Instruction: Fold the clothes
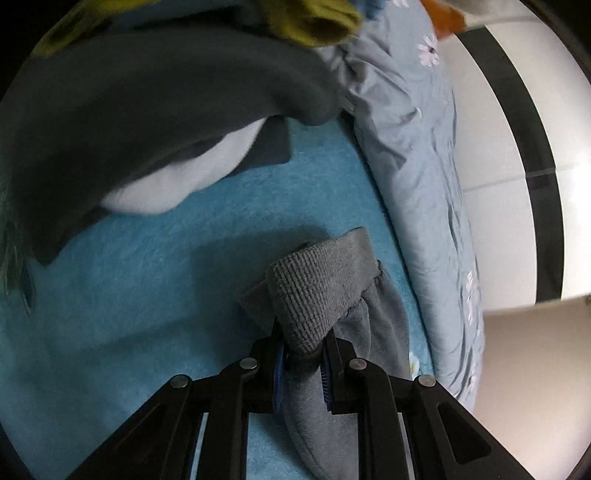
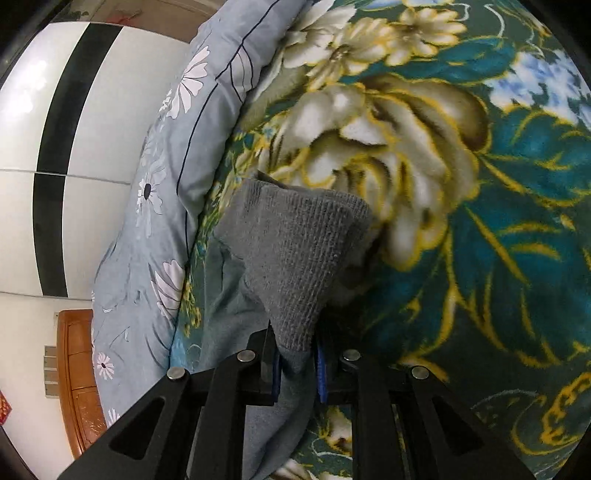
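Observation:
My left gripper (image 1: 303,360) is shut on the ribbed grey cuff (image 1: 317,291) of a grey garment, held above a blue blanket (image 1: 155,295). The garment's grey body (image 1: 325,435) hangs down below the jaws. My right gripper (image 2: 297,363) is shut on another ribbed grey cuff (image 2: 295,258) of grey cloth, over a floral green blanket (image 2: 480,258). A dark grey garment with a white lining (image 1: 147,122) lies on the blue blanket at upper left of the left wrist view.
A light blue flowered quilt (image 1: 424,184) runs along the bed's edge and shows in the right wrist view (image 2: 166,184) too. White floor tiles with a black stripe (image 1: 517,147) lie beyond. A wooden cabinet (image 2: 79,380) stands at lower left. A yellow-green cloth (image 1: 314,18) lies at top.

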The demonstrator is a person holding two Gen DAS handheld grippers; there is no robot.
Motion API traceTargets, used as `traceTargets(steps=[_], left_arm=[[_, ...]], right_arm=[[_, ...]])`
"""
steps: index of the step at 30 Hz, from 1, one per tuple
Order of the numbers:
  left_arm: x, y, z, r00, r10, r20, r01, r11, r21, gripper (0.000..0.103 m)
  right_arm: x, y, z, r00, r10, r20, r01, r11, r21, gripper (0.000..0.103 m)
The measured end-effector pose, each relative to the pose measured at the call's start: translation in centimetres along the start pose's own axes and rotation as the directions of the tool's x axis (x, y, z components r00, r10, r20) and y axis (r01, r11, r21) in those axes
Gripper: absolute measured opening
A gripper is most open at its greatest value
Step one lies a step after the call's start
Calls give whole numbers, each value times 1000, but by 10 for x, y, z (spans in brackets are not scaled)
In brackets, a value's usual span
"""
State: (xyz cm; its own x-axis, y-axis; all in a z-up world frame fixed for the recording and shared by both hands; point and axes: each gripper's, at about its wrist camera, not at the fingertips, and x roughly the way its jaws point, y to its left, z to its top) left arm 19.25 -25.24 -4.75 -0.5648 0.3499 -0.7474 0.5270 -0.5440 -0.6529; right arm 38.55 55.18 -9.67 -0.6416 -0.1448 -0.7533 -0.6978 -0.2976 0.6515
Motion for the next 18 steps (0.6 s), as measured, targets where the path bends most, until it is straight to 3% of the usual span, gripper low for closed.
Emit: traceTargets(steps=[5, 7, 10, 14, 18], left_arm=[[4, -15, 2, 997, 46, -63, -44, 998, 37, 25], [-1, -15, 1, 995, 41, -93, -39, 999, 31, 33], [-25, -17, -16, 992, 60, -111, -53, 997, 61, 35], [-54, -12, -23, 997, 32, -70, -27, 998, 65, 42], [-68, -7, -28, 998, -42, -48, 43, 999, 29, 44]], right_arm=[[-8, 12, -7, 1000, -20, 15, 21, 999, -40, 15], [-19, 31, -18, 999, -31, 41, 34, 995, -97, 15], [-36, 66, -33, 993, -76, 90, 95, 967, -237, 15], [-56, 144, -74, 980, -109, 167, 180, 847, -500, 15], [-47, 211, -138, 988, -65, 143, 146, 720, -679, 15]])
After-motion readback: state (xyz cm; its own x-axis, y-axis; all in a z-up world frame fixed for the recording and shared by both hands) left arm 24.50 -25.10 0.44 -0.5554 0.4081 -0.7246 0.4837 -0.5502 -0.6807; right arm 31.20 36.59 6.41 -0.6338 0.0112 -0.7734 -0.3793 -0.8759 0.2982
